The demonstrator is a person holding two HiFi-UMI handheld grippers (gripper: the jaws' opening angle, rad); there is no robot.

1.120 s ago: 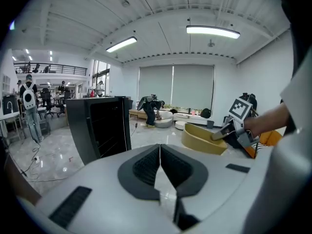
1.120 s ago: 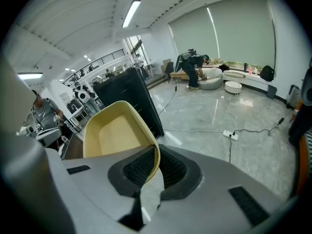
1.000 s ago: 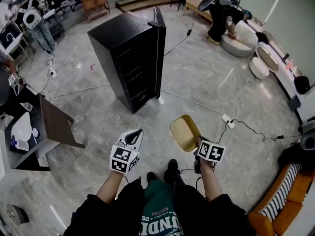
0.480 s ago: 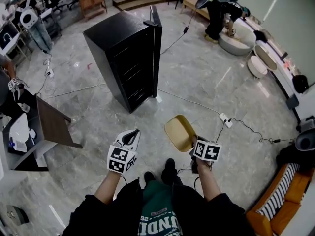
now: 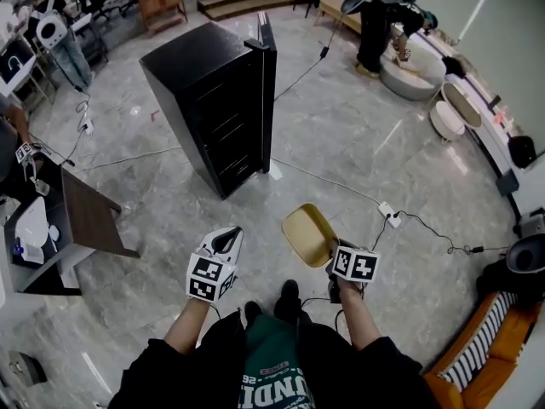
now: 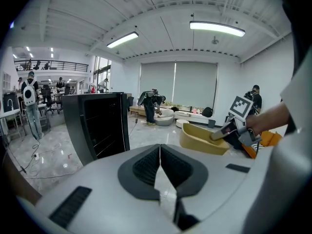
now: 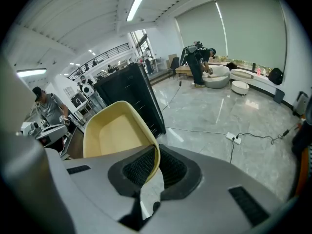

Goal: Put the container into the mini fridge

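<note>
A black mini fridge [image 5: 209, 100] stands on the marble floor ahead, its door [image 5: 266, 66] swung open edge-on. My right gripper [image 5: 330, 258] is shut on the rim of a shallow yellow container [image 5: 308, 234], which juts forward and left of it. In the right gripper view the container [image 7: 114, 130] fills the space ahead of the right gripper [image 7: 156, 165], with the fridge [image 7: 131, 94] behind it. My left gripper [image 5: 228, 239] is shut with nothing in it. The left gripper view has the left gripper [image 6: 159, 152], the fridge [image 6: 95, 126] at left and the container [image 6: 202, 139] at right.
A cable runs across the floor to a power strip [image 5: 387, 213] right of the fridge. A dark table [image 5: 94, 216] stands at left. An orange sofa [image 5: 502, 348] is at lower right. A person [image 5: 379, 24] bends over by a white seat far back.
Both grippers and the container have shifted slightly left and lower in the head view, and the fridge has slid a little left. Both grips are unchanged.
</note>
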